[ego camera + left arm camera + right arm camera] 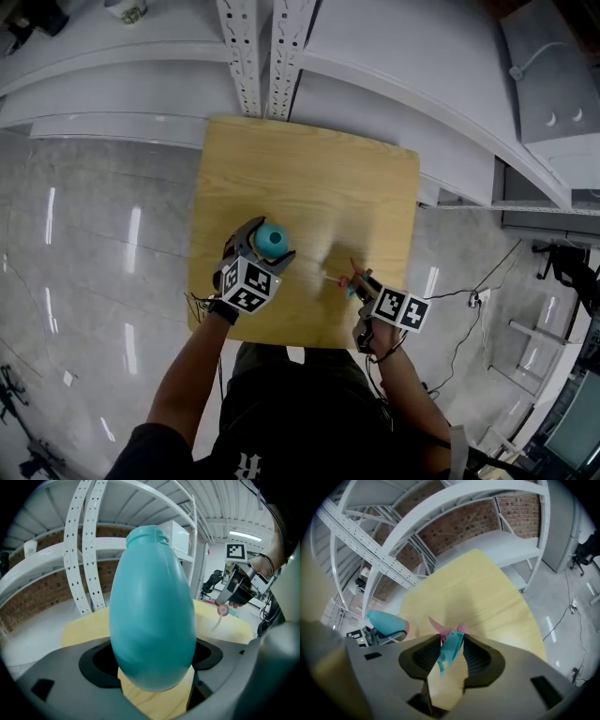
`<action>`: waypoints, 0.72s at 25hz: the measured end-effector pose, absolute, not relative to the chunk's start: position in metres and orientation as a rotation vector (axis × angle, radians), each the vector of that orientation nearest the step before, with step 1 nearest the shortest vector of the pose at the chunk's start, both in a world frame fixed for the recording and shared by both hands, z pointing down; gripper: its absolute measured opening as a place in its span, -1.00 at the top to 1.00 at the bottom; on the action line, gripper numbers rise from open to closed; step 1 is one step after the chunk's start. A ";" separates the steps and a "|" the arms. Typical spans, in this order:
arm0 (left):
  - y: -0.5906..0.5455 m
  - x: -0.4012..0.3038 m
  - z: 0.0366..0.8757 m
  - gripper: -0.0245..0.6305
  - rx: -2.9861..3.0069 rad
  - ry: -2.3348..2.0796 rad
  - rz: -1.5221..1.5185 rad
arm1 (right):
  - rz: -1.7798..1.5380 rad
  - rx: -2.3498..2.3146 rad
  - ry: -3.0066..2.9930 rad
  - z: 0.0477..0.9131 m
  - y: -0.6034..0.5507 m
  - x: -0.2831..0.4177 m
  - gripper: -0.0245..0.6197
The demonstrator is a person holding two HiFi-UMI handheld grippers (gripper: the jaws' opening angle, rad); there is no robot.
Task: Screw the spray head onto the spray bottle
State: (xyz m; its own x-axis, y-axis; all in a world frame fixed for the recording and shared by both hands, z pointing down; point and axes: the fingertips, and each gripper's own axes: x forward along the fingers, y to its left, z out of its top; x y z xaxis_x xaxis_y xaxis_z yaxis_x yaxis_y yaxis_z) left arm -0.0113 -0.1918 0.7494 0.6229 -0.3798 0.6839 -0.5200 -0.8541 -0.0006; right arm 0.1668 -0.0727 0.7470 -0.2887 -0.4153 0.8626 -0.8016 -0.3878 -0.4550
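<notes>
The left gripper's (261, 251) jaws clamp the belly of the teal spray bottle (152, 606) at the near left of the wooden surface (309, 169). The bottle is upright with its open neck on top. To its right and clear of it, the right gripper's (361, 281) jaws pinch the teal-and-pink spray head (451, 648), tube slanting down toward the bottle. White shelving (267, 56) stands beyond the far edge.

A square wooden worktop (309, 178) stands on a glossy grey floor (84, 244) before white metal shelving (394, 56). Behind is a brick wall (464, 524), with a strip light (246, 536) overhead.
</notes>
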 end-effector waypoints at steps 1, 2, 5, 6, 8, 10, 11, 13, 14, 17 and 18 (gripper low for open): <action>-0.190 -0.007 0.743 -0.38 2.656 -0.732 1.053 | 1.716 1.645 -1.546 0.735 -0.075 0.167 0.45; -0.189 -0.003 0.736 -0.38 2.666 -0.726 1.052 | 1.707 1.651 -1.577 0.724 -0.077 0.167 0.45; -0.183 0.009 0.707 -0.38 2.698 -0.716 1.038 | 1.657 1.669 -1.670 0.688 -0.079 0.169 0.45; -0.182 0.012 0.696 -0.38 2.708 -0.714 1.032 | 1.636 1.679 -1.704 0.674 -0.079 0.171 0.45; -0.182 0.018 0.673 -0.38 2.729 -0.719 1.018 | 1.597 1.708 -1.776 0.647 -0.082 0.178 0.45; -0.184 0.023 0.650 -0.38 2.752 -0.740 1.004 | 1.566 1.739 -1.841 0.624 -0.087 0.185 0.45; -0.184 0.025 0.640 -0.38 2.762 -0.752 1.000 | 1.552 1.751 -1.867 0.615 -0.089 0.187 0.45; -0.183 0.029 0.624 -0.38 2.783 -0.766 0.996 | 1.535 1.767 -1.906 0.601 -0.090 0.190 0.45; -0.182 0.032 0.617 -0.38 2.793 -0.771 0.995 | 1.530 1.770 -1.921 0.596 -0.089 0.190 0.45; -0.180 0.036 0.600 -0.38 2.816 -0.795 0.992 | 1.520 1.769 -1.962 0.583 -0.086 0.187 0.45; -0.180 0.036 0.596 -0.38 2.821 -0.803 0.990 | 1.517 1.768 -1.974 0.580 -0.085 0.186 0.45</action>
